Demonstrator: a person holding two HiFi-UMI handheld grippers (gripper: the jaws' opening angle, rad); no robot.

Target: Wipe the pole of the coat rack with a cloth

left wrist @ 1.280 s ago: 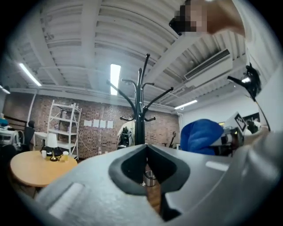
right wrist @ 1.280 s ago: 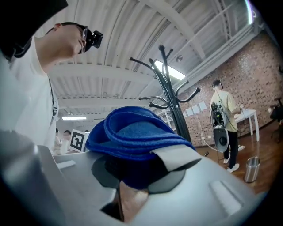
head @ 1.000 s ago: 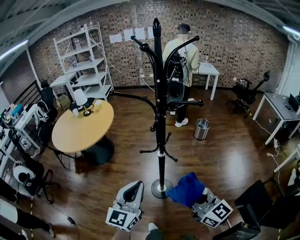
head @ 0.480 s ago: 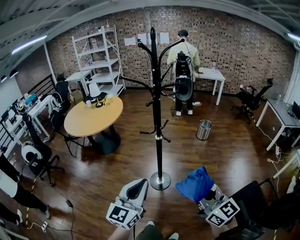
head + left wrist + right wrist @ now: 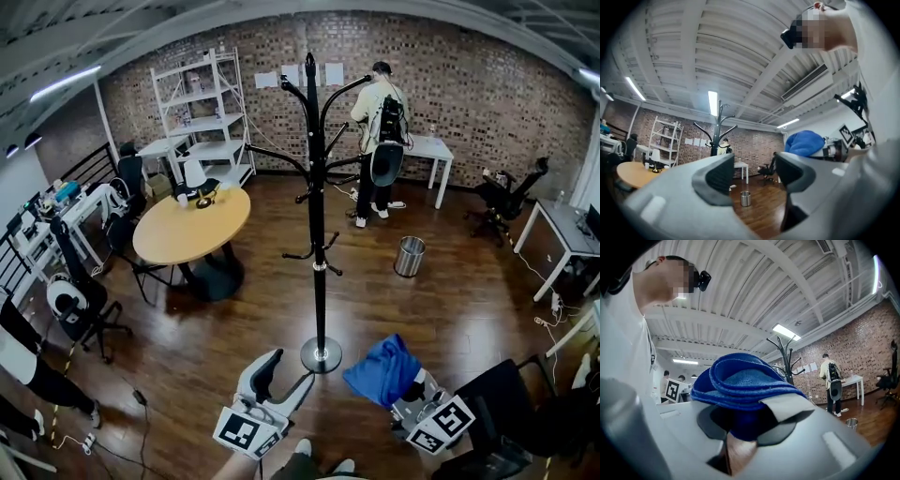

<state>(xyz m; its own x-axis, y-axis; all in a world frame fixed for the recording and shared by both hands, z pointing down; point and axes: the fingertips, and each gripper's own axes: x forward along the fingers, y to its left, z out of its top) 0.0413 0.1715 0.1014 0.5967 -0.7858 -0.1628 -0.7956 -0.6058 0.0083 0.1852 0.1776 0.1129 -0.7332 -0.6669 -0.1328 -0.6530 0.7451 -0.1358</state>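
Right tool (image 5: 750, 420) is clamped on the blue cloth (image 5: 743, 380). A bunched fold sits between the pads, and the rest is heaped loose over the jaws. Left tool (image 5: 752, 176): jaws well apart, just been opening, nothing between them.

Cloth is at the near right of the rack's base (image 5: 321, 354), close to it but not touching the pole (image 5: 317, 234).

Handling, as judged:
- Cloth is soft, light and limp. It will drape and wrap round a thin pole, and the loose part may flop or slip if only pinched at one edge.
- Pole is stiff, slim, glossy and likely slick. It stands tall on a small round base, so a hard sideways push could rock it.
- Best hold for steadying is the bare stretch of pole below the lowest hooks, taken with the free left tool.

Looks: the pole is black and upright on the wood floor (image 5: 234, 375), with a pale ring partway up and curved hooks branching off higher. The cloth is plain deep blue and folded thick.
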